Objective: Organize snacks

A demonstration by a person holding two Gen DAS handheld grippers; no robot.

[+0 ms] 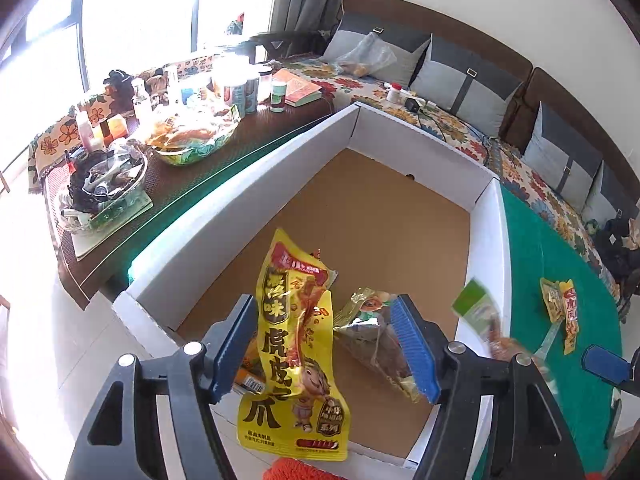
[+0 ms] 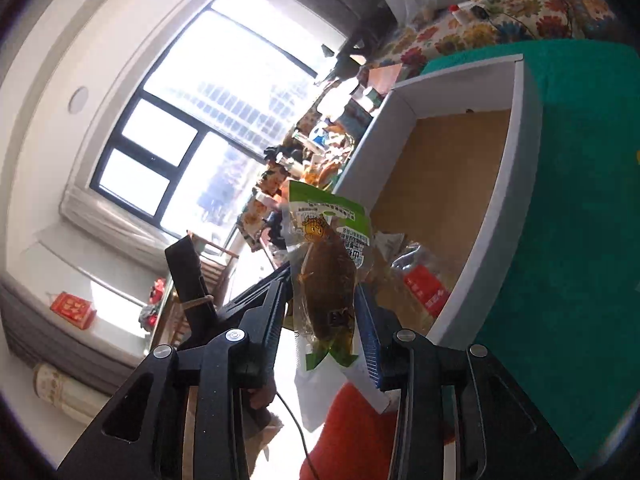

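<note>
Between left tool (image 1: 326,350) pads, yellow packet (image 1: 294,364)

My black tongs carry ribbed blue pads (image 1: 414,350), and between them sits a bright yellow foil snack packet (image 1: 294,356) with bold black characters, a red band on top and a cartoon figure. Behind it, the white-walled cardboard box (image 1: 248,196) has a plain brown floor and stands on a green table cloth (image 1: 560,280). My other tongs frame a clear packet (image 2: 328,276) with green ends and a brown piece inside. The sofa cover (image 1: 440,120) is cream with red and yellow flowers
</note>
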